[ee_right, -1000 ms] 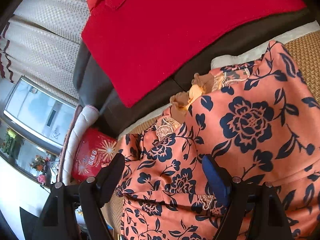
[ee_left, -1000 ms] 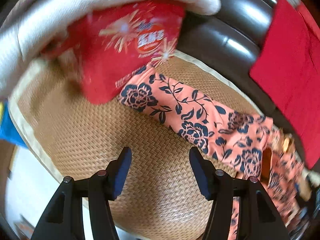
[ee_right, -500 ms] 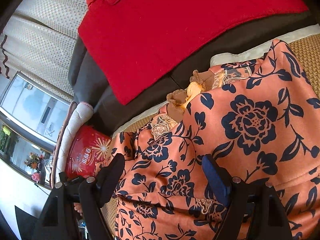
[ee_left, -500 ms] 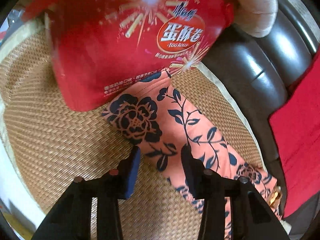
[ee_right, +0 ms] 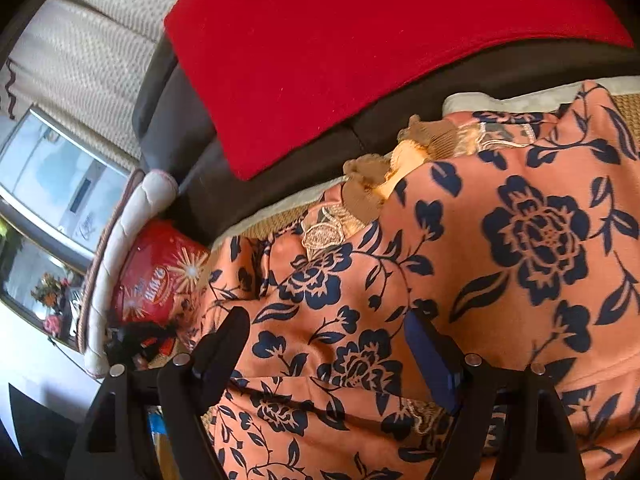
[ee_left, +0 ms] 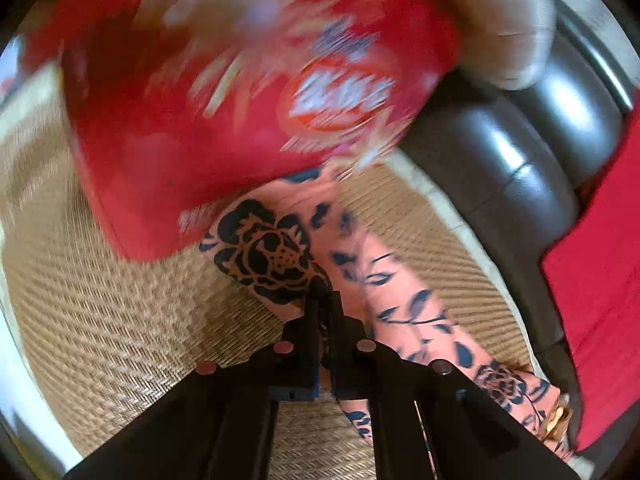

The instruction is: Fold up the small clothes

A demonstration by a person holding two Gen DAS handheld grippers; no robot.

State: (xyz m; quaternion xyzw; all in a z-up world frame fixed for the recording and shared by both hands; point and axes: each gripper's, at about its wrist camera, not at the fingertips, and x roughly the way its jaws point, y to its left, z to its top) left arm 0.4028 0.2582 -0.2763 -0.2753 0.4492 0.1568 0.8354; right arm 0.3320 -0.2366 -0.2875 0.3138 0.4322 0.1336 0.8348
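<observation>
While our left gripper pinches the sleeve end of the floral garment just below the red snack bag, our right gripper hovers spread wide over the garment's body.

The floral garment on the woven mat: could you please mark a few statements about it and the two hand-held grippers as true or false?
1. The left hand-held gripper is shut on the garment's sleeve. True.
2. The right hand-held gripper is shut on the garment. False: its jaws stand wide open over the fabric.
3. The sleeve's end lies beside a red snack bag. True.
4. The garment is plain blue. False: it is salmon with dark navy flowers.
5. A red cloth drapes the dark sofa. True.
</observation>
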